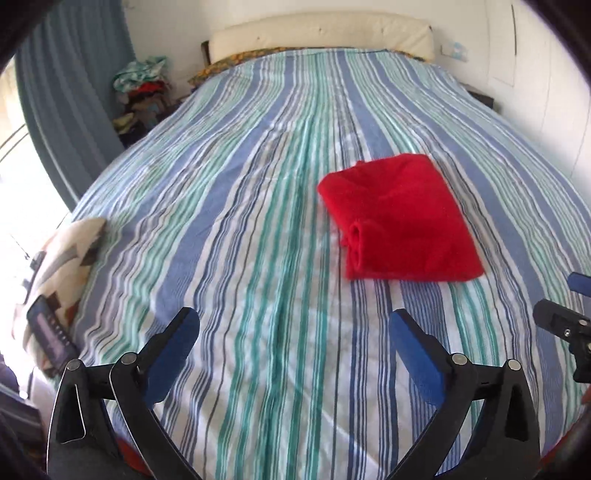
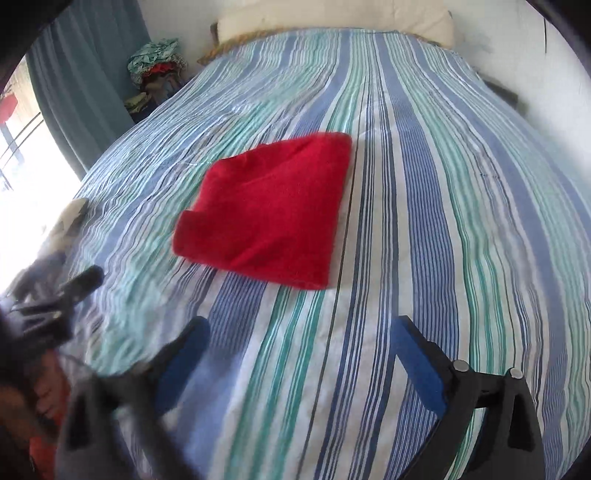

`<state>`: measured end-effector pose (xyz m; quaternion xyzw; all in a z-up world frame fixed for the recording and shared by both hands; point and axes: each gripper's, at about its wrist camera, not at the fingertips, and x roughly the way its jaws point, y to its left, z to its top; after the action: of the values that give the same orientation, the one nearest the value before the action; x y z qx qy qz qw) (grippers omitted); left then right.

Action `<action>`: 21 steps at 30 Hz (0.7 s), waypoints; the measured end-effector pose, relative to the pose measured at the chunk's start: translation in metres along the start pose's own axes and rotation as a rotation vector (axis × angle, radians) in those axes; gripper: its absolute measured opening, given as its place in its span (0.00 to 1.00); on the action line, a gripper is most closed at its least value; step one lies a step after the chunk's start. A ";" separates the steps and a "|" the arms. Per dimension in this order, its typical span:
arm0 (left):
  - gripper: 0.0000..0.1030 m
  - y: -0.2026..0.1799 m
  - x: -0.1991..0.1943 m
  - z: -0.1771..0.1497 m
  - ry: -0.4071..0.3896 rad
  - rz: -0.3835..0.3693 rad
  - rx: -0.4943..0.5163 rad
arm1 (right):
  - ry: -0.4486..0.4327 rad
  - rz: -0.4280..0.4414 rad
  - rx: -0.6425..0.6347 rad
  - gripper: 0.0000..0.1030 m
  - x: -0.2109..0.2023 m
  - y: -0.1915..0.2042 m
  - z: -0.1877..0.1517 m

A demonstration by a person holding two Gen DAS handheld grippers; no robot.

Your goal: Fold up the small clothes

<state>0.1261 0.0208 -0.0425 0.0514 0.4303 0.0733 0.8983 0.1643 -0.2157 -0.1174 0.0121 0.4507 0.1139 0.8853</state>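
Both claws spread, empty – left claw (image 1: 293, 321), right claw (image 2: 301, 328); folded red garment (image 2: 269, 210) beyond, clothes pile (image 1: 142, 92) bedside.

No legible text anywhere.

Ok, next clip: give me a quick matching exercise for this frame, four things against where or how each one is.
Things:
1. red garment
2. left gripper
3. pile of clothes
4. cream headboard

Places or states:
A. against the wall at the far end of the bed
B. folded, lying on the striped bedspread
C. heaped beside the bed, next to the curtain
D. jaws wide, nothing between them

Pairs: 1-B, 2-D, 3-C, 4-A
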 end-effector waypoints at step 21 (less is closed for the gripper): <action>0.99 0.001 -0.074 -0.029 0.113 -0.093 0.007 | -0.009 -0.077 -0.057 1.00 -0.104 0.057 -0.048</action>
<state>0.0577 0.0096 -0.0037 0.0301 0.4827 0.0327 0.8747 0.0558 -0.1865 -0.0558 -0.0298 0.4434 0.0925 0.8910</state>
